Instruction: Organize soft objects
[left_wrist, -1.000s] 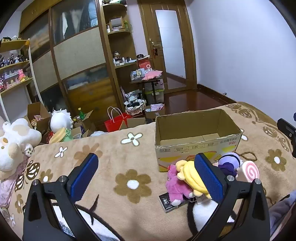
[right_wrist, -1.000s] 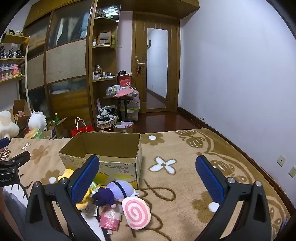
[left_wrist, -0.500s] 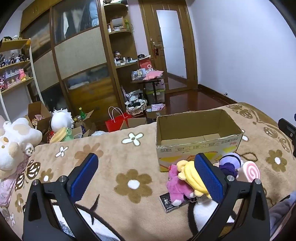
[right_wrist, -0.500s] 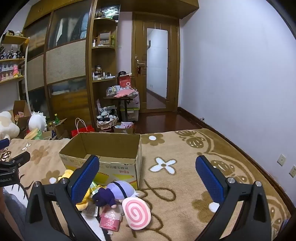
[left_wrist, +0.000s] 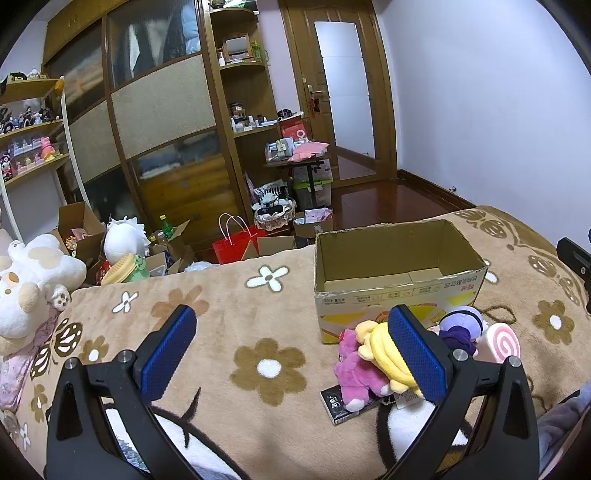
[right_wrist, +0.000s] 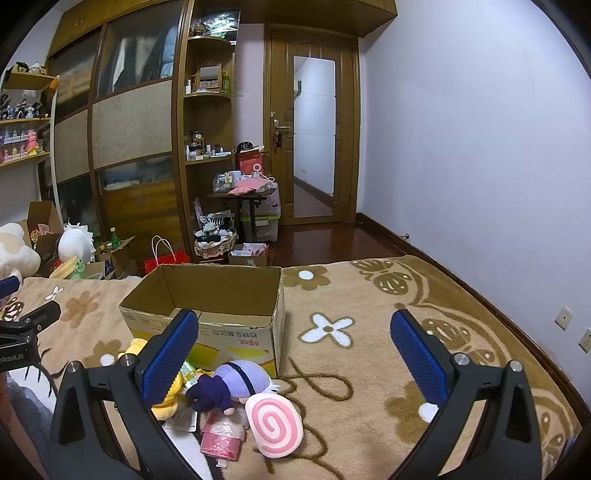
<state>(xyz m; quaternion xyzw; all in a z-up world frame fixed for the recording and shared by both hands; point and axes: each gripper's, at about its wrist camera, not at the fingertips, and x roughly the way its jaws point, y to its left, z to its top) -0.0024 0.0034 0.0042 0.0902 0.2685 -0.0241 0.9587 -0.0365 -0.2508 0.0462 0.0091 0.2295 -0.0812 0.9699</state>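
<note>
An open cardboard box (left_wrist: 397, 273) (right_wrist: 207, 306) stands empty on a brown flowered blanket (left_wrist: 236, 332). In front of it lies a heap of soft toys: a pink plush (left_wrist: 356, 373), a yellow plush (left_wrist: 384, 350) (right_wrist: 166, 402), a purple-haired doll (left_wrist: 461, 325) (right_wrist: 229, 384) and a pink swirl cushion (left_wrist: 498, 343) (right_wrist: 275, 424). My left gripper (left_wrist: 291, 350) hovers open above the blanket, its right finger overlapping the heap. My right gripper (right_wrist: 291, 354) is open too, with the toys under its left finger.
A flat pink packet (right_wrist: 221, 439) and a dark card (left_wrist: 336, 404) lie among the toys. A big white plush (left_wrist: 29, 284) sits at the blanket's left end. Beyond the bed are boxes, a red bag (left_wrist: 236, 245), shelves and a door (right_wrist: 314, 136).
</note>
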